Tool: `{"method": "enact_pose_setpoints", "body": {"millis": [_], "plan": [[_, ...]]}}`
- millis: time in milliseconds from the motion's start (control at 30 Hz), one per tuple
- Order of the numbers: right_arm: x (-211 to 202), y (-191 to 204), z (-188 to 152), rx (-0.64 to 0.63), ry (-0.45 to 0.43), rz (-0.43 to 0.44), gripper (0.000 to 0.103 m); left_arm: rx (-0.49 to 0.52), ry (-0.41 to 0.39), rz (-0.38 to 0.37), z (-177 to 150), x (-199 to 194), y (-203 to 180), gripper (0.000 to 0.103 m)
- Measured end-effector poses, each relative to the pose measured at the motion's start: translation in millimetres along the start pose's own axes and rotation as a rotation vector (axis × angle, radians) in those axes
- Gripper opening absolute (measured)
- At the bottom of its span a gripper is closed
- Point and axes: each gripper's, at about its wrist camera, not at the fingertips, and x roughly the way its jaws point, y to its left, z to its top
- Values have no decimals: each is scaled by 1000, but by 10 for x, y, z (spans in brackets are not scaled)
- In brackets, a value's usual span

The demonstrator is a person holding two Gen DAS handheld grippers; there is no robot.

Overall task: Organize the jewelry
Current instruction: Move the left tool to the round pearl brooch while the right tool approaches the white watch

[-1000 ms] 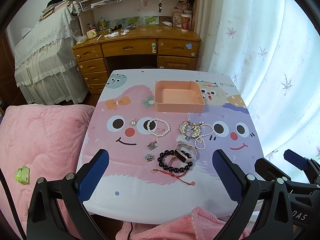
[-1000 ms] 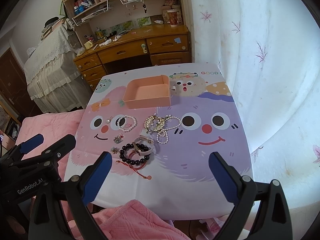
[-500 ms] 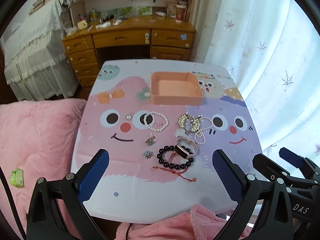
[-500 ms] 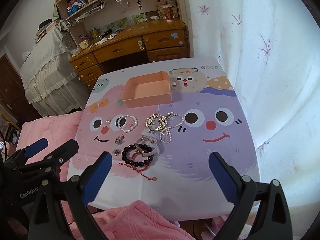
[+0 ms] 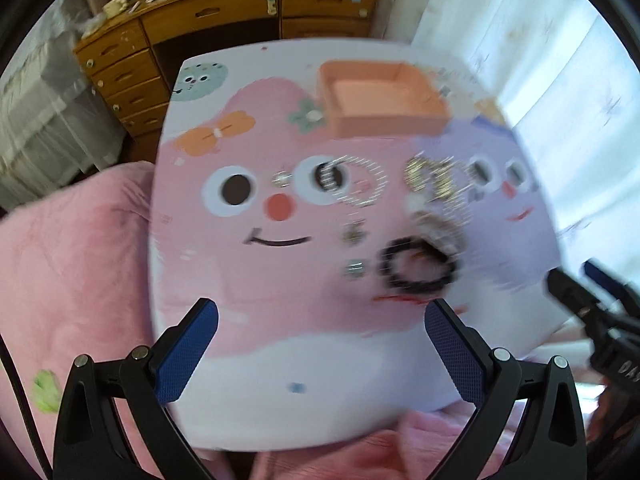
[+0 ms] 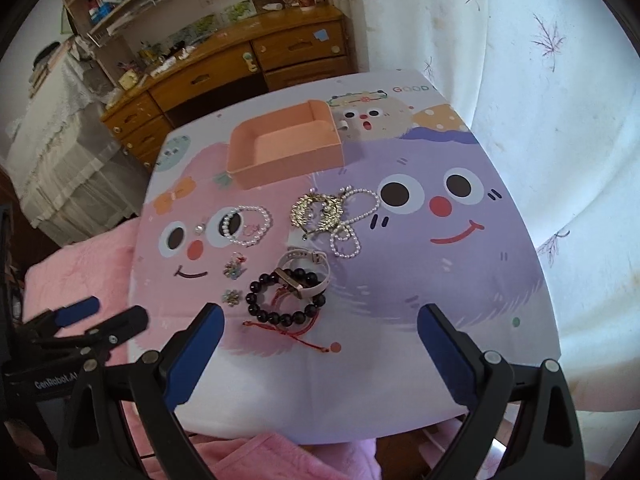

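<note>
1. My right tongs (image 6: pixel 320 344) hang spread wide over the table's near edge (image 6: pixel 360 432), nothing between the blue pads; my left tongs (image 5: pixel 320 344) gape the same (that view is badly smeared).
2. Just past the right pads, at 11 o'clock, lies the black bead bracelet (image 6: pixel 286 298), touching a pale watch (image 6: pixel 308 268).
3. Further, a pearl bracelet (image 6: pixel 248 226) at 11 and a gold-and-pearl tangle (image 6: pixel 328 216) at 12.
4. Bare tabletop at 1 to 2 o'clock.
5. Farthest, the open pink tray (image 6: pixel 286 160), nothing in it.

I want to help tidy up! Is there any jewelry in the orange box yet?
No, the orange box is empty; the black bead bracelet lies on the table.
</note>
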Motion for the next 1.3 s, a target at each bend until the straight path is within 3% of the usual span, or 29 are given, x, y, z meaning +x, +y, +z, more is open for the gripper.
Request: {"method": "enact_pose_setpoints", "body": {"millis": [167,267,467,600,800,967,1100,1300], "plan": [[292,188,-90,32,9,-64,98,193,8,77,87,328,224,102],[450,335,-196,54,27,-88,98,247,7,85,183,499,333,102],[622,613,-409,-2,29,-140,91,250,-71,27,428,804,486,102],[759,732,-459,-46,8,-178,79,275,-160,32,513,969,447,102],[1020,610,-362,136,-54,-168,78,230,-267,27,573,1104,388,98],[1174,606,-232,179,-109,-258,78,175,-294,17,584,1201,341,89],[1245,591,-166,186,-145,-242,78,151,-314,37,597,1285,287,88],[1417,539,-96,169,-105,-249,76,129,-292,56,641,1403,257,67]]}}
